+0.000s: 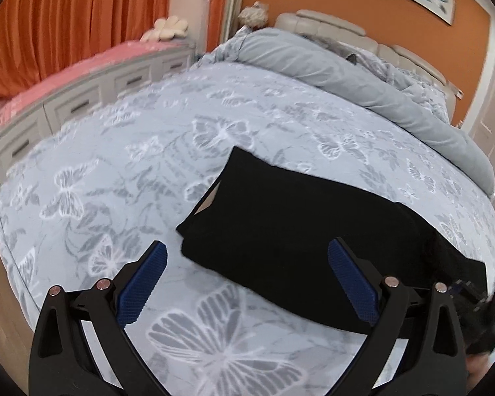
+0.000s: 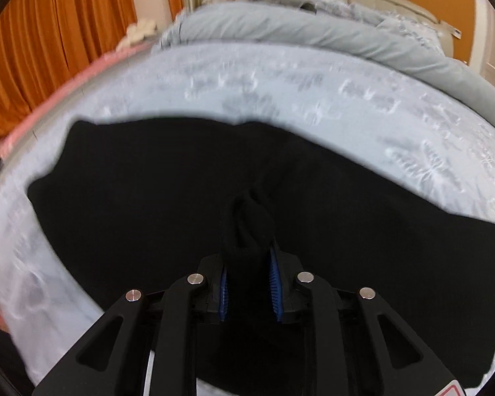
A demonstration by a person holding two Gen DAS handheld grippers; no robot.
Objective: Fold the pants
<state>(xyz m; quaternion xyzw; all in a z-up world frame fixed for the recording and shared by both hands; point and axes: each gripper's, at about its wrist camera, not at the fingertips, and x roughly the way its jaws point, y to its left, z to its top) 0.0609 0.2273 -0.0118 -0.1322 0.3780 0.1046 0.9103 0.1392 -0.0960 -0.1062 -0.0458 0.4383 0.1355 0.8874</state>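
Note:
The black pants [image 1: 297, 224] lie folded on the grey butterfly-print bed cover [image 1: 132, 171]. My left gripper [image 1: 247, 283] is open and empty, just above the cover, with the pants' near left corner between its blue pads [image 1: 142, 287]. In the right wrist view the pants [image 2: 132, 178] spread wide across the bed. My right gripper [image 2: 249, 264] is shut on a bunched fold of the pants' fabric and lifts it slightly. The right gripper also shows at the right edge of the left wrist view [image 1: 478, 300].
A rolled grey duvet [image 1: 363, 79] and a padded headboard [image 1: 340, 29] lie at the far end of the bed. A white drawer unit [image 1: 82, 105] with a pink top stands to the left, in front of orange curtains [image 1: 66, 16].

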